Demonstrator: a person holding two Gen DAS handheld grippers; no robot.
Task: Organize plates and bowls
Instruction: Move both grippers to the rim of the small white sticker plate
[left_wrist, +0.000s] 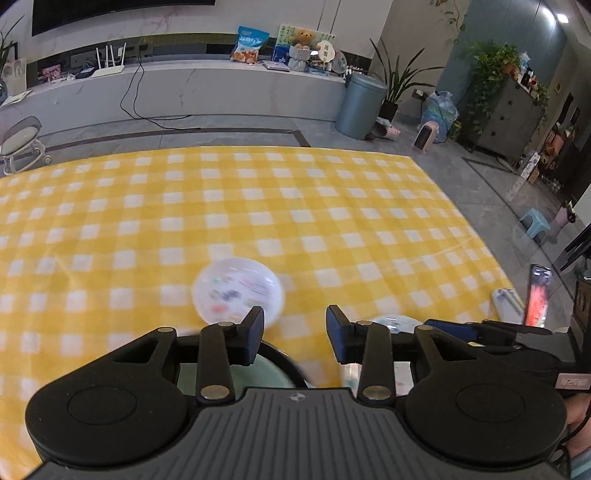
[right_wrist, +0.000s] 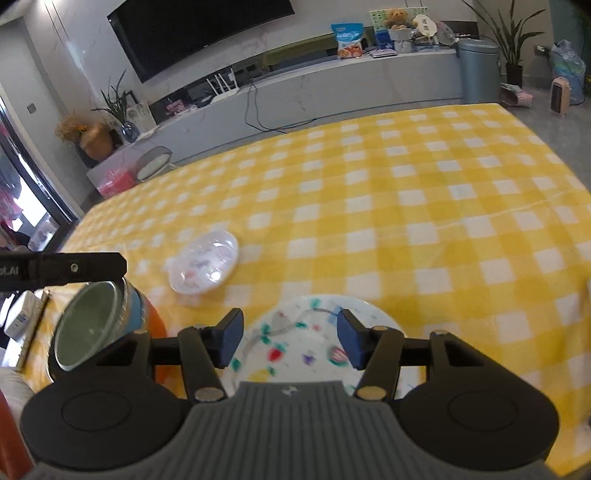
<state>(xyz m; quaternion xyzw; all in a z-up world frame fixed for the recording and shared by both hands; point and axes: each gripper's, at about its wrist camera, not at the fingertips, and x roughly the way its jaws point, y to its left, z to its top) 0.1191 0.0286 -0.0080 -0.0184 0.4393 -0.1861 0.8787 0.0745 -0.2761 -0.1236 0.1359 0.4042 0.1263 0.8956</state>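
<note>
Both tools hovered over a worktop (right_wrist: 424, 206) draped in yellow checked cloth, and neither held anything. The left gripper (left_wrist: 295, 334) had its fingers parted with only cloth showing between them. The right gripper (right_wrist: 290, 341) also stood parted, its gap framing the large painted plate (right_wrist: 306, 350) below without touching it.

The small clear dish (right_wrist: 204, 263) lay at about ten o'clock from the plate, apart from it. The green bowl (right_wrist: 90, 325) sat on an orange piece at about nine o'clock, near the worktop's edge and just under the left tool's arm. In the left wrist view, the clear dish lay just beyond the left fingers at about eleven o'clock.

The likely next step was to gather the small dish with the others. To do that well, the left gripper should come in low at the rim, one finger inside and one outside. It should close gently, because the thin, glossy dish could skid on the cloth. It would be best lifted level and set down centred. The right fingers should stay clear of the plate's rim meanwhile, and blur argued for slowing down before contact.
</note>
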